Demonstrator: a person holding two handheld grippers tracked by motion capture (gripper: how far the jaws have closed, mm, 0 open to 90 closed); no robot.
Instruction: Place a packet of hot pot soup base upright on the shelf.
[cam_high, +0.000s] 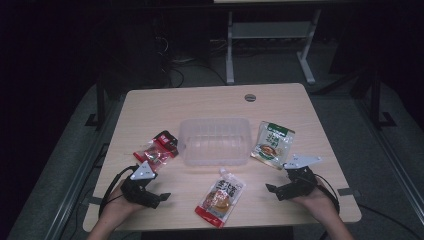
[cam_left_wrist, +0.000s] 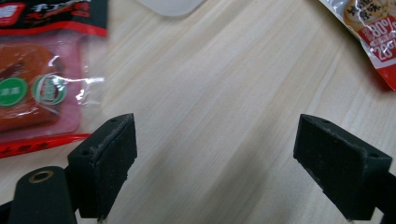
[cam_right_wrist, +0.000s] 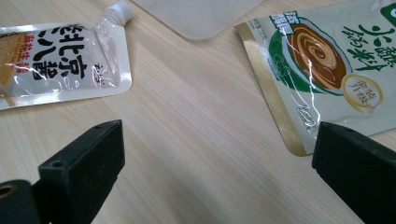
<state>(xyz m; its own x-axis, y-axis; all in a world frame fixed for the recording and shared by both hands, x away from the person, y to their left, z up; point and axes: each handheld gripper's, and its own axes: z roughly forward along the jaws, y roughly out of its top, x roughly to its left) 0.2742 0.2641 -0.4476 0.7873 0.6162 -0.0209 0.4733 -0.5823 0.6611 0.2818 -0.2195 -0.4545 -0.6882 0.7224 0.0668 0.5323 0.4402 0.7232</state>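
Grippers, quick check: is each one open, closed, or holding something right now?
Left gripper: open, jaws wide apart over bare table, holding nothing.
Right gripper: open, holding nothing; the green and white packet lies just past one jaw.

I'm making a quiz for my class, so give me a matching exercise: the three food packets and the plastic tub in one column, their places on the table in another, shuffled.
Things:
1. clear rectangular plastic tub
2. red-and-black transparent snack packet
3. green-and-white soup packet
4. red-and-white spouted pouch

Places:
A. just right of the tub
B. middle of the table
C. near edge, between the two tongs
D. just left of the tub

Pairs: 1-B, 2-D, 3-A, 4-C
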